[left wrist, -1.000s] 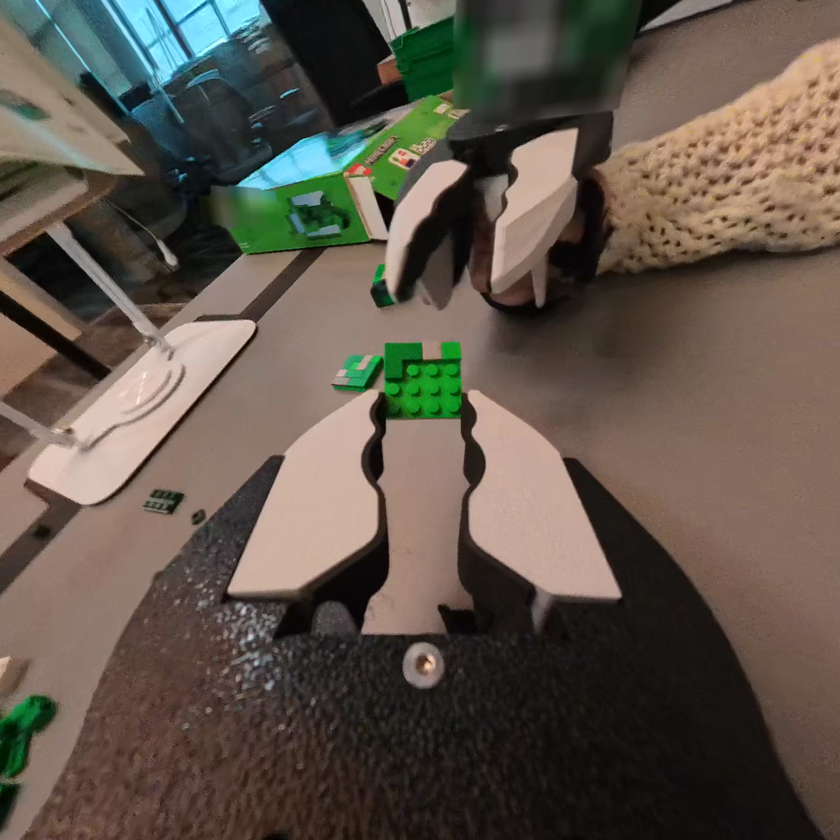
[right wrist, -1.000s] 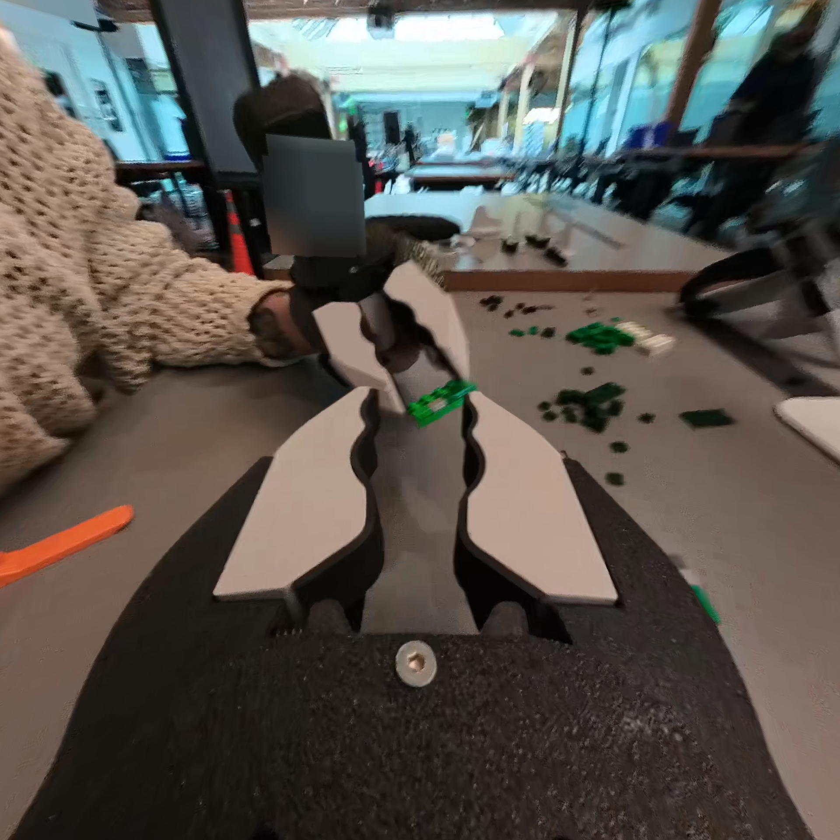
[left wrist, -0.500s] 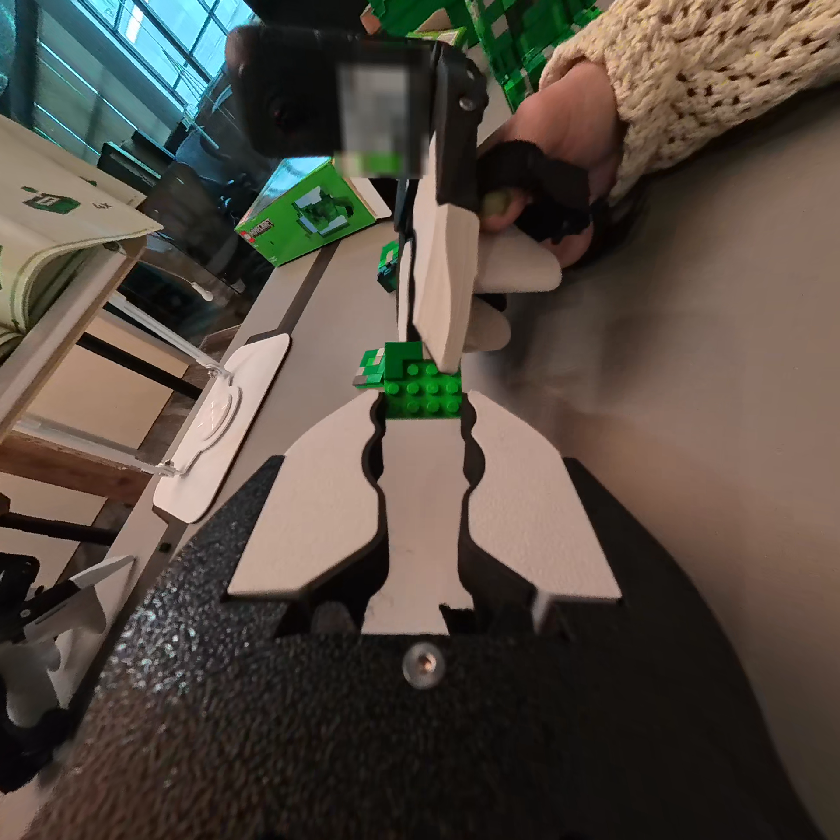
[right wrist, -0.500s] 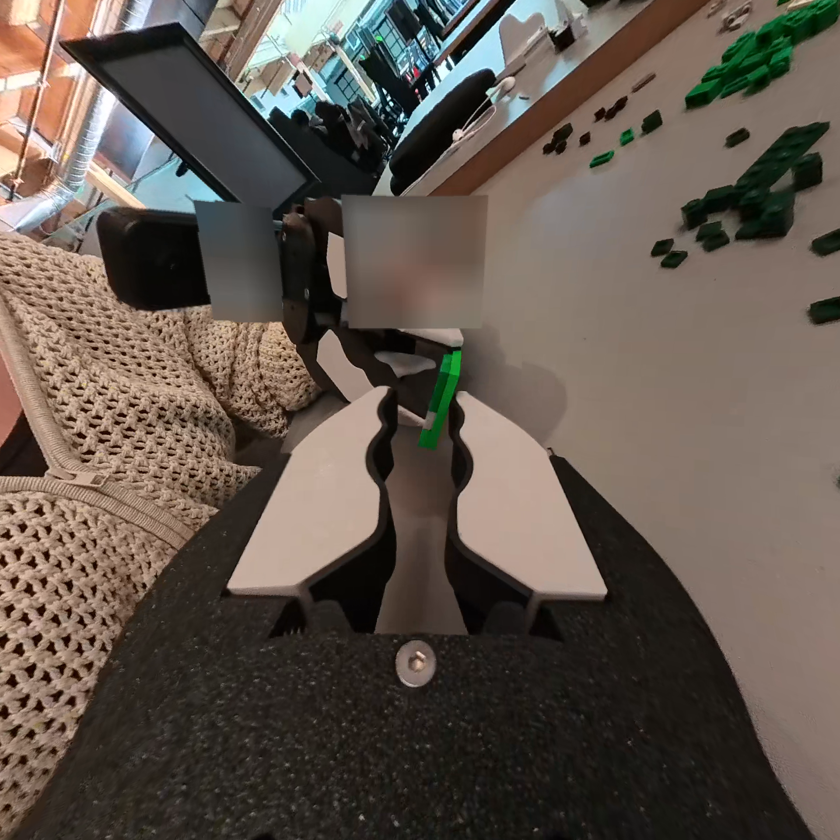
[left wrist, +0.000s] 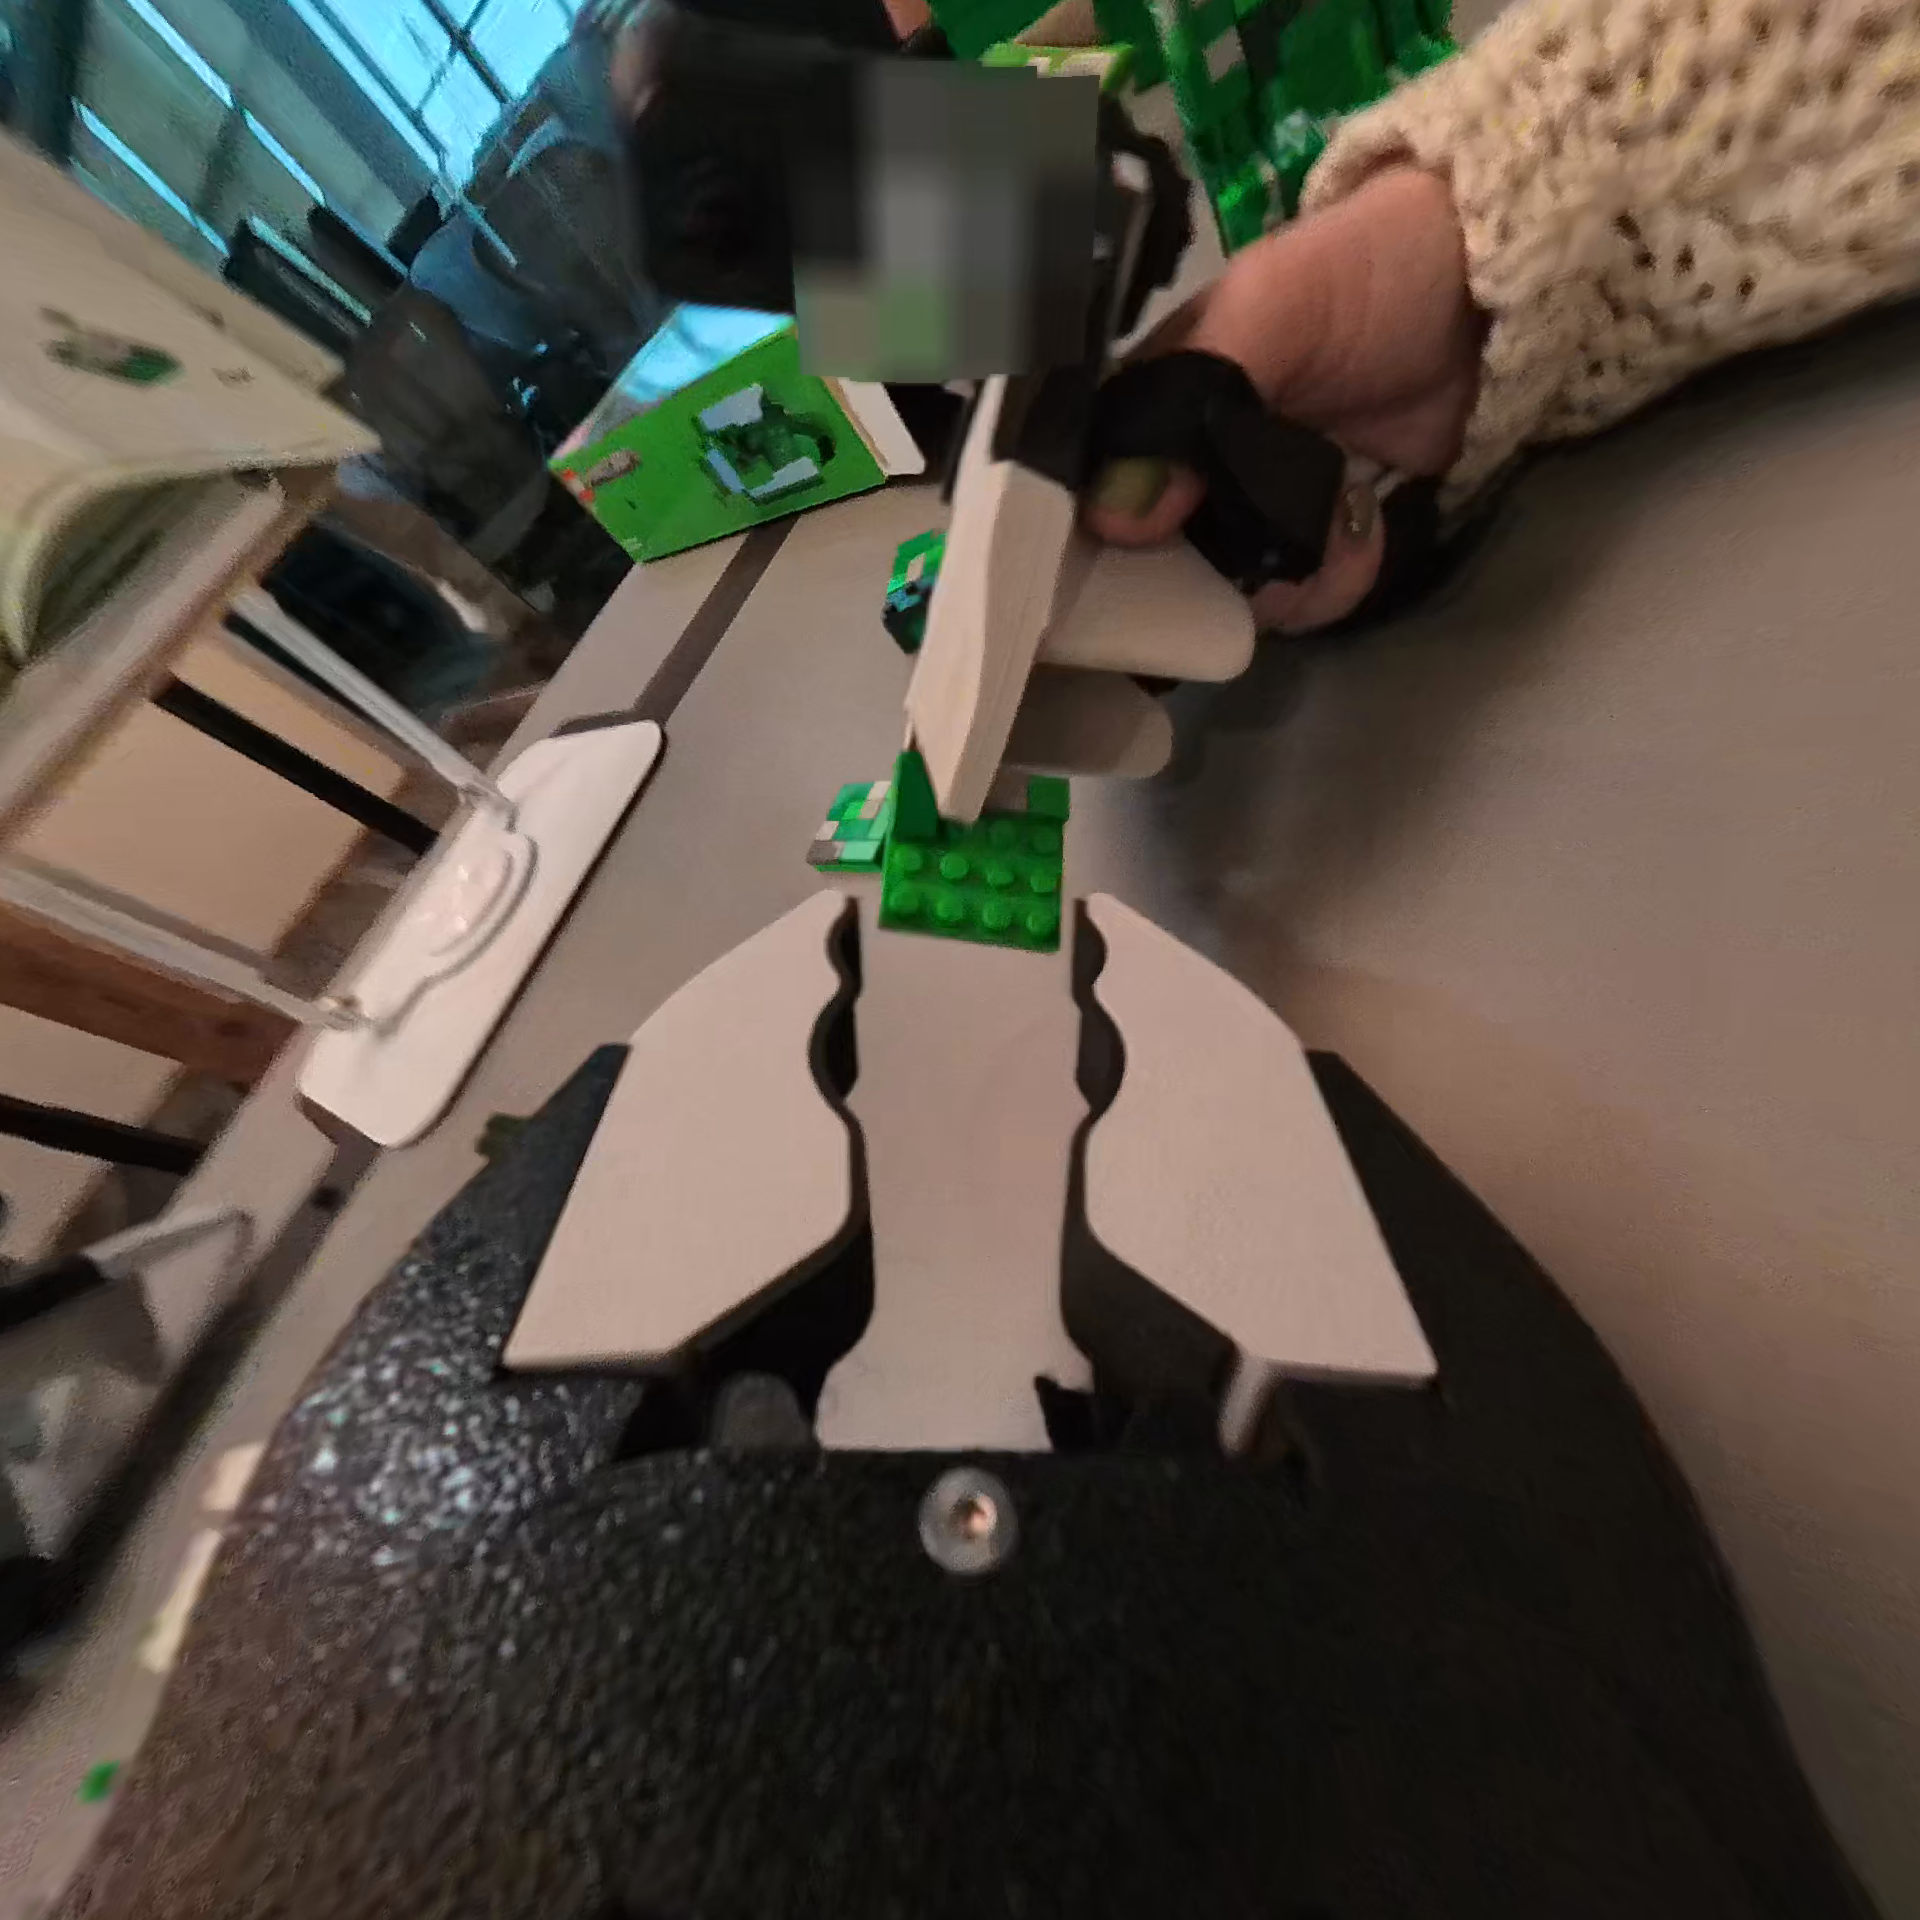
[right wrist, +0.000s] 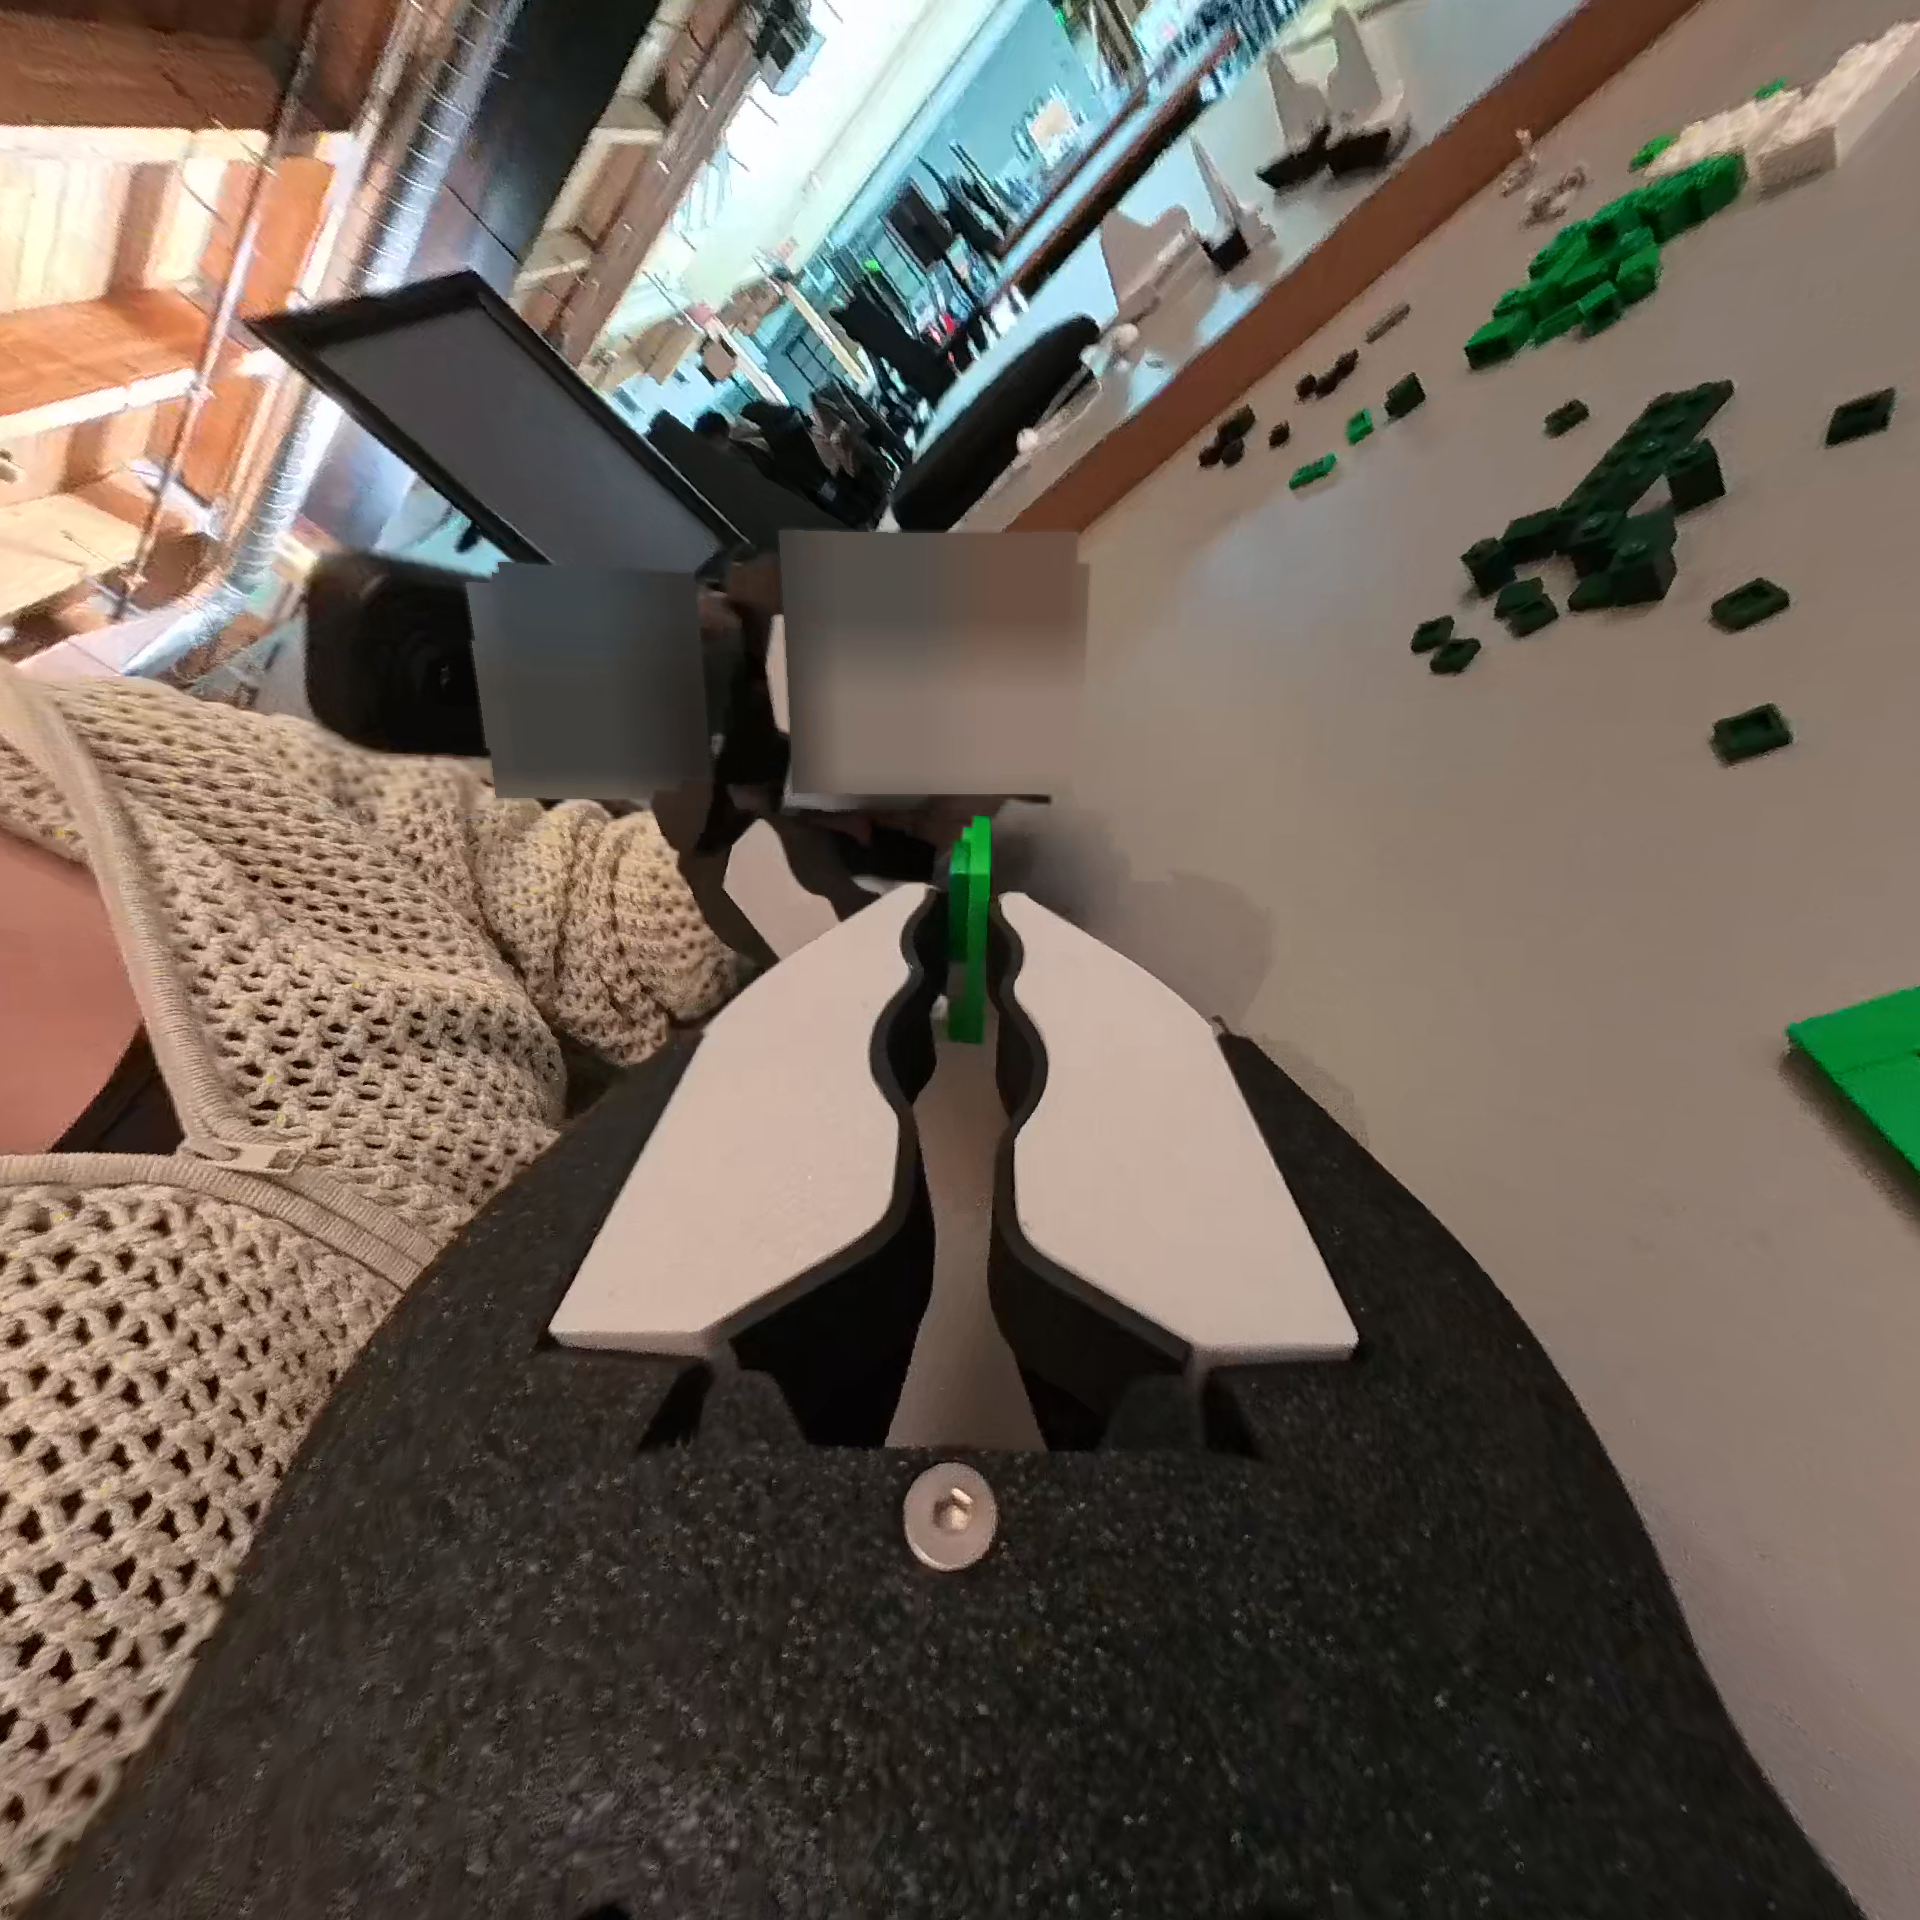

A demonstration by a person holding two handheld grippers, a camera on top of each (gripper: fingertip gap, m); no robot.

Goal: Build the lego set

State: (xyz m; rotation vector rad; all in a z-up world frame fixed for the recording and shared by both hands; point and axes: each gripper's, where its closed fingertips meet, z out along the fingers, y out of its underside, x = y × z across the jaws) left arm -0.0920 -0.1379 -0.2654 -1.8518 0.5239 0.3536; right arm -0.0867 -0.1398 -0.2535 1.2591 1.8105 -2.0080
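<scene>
A bright green studded plate (left wrist: 971, 883) with a small upper layer at its far edge is held above the grey table (left wrist: 1455, 935). My left gripper (left wrist: 966, 914) is shut on its near edge, one fingertip on each side. My right gripper (left wrist: 961, 821) reaches in from the far side, rolled on its side, and is shut on the plate's far edge. In the right wrist view the plate (right wrist: 966, 935) stands edge-on between the tips of my right gripper (right wrist: 964, 914). A hand in a cream knit sleeve (left wrist: 1662, 208) holds that gripper.
A small green and grey piece (left wrist: 847, 831) lies just left of the plate. A green box (left wrist: 727, 457), a white stand base (left wrist: 488, 914) and a booklet (left wrist: 104, 416) are to the left. Loose dark green pieces (right wrist: 1600, 520) and a bright green plate (right wrist: 1860, 1070) lie to the right.
My right gripper came down to the plate, rolled onto its side and closed on its far edge. My left gripper kept hold of the plate and tilted.
</scene>
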